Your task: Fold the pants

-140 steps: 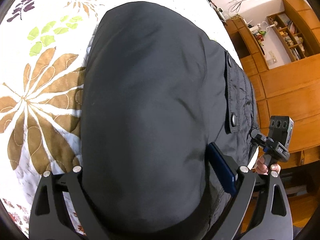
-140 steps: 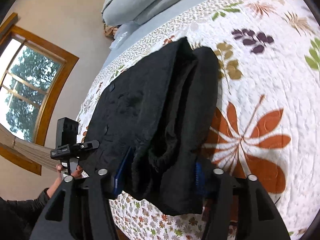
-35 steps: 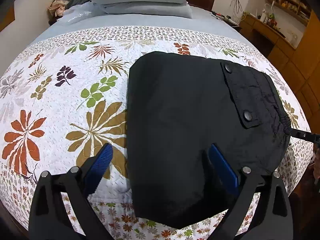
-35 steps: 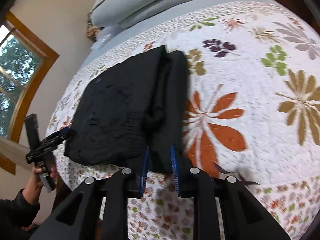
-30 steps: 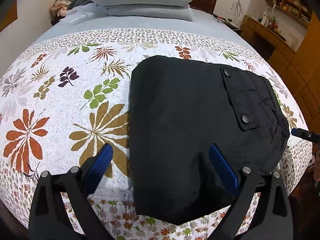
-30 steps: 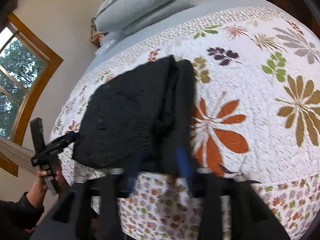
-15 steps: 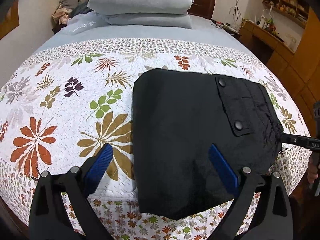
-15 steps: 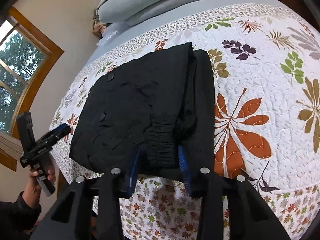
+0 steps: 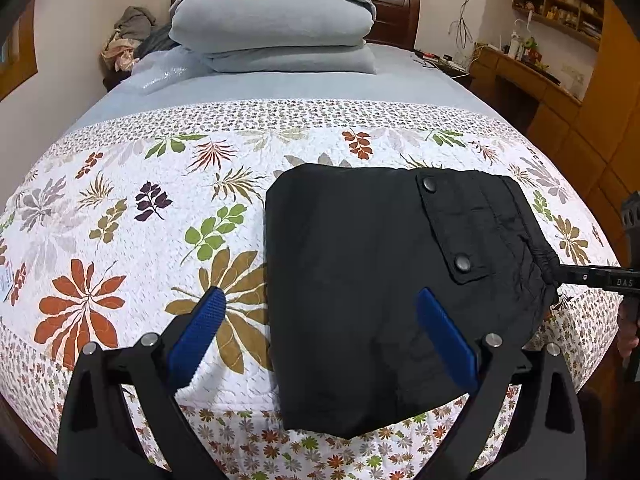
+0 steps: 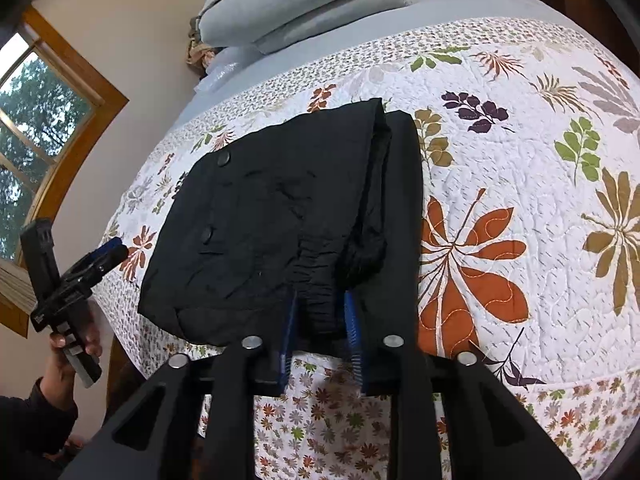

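Note:
The black pants [image 9: 376, 276] lie folded into a compact rectangle near the foot edge of the bed, snap pocket flap on top; they also show in the right wrist view [image 10: 288, 220]. My left gripper [image 9: 320, 320] is open and empty, held back above the bed's foot edge, its right finger over the pants. My right gripper [image 10: 320, 312] stands partly open at the elastic waistband end, blue pads either side of the gathered fabric without squeezing it. The right gripper's tip [image 9: 588, 276] shows at the pants' right edge. The left gripper [image 10: 80, 276] shows hand-held at far left.
A floral quilt [image 9: 120, 216] covers the bed. Folded grey bedding [image 9: 272, 28] is stacked at the headboard. A wooden desk and shelves [image 9: 552, 76] stand to the right. A window [image 10: 36, 136] is on the wall beyond the bed.
My left gripper has let go of the pants, opened and pulled back from the bed. My right gripper has opened from its pinch on the waistband and drawn back slightly. The pants lie still.

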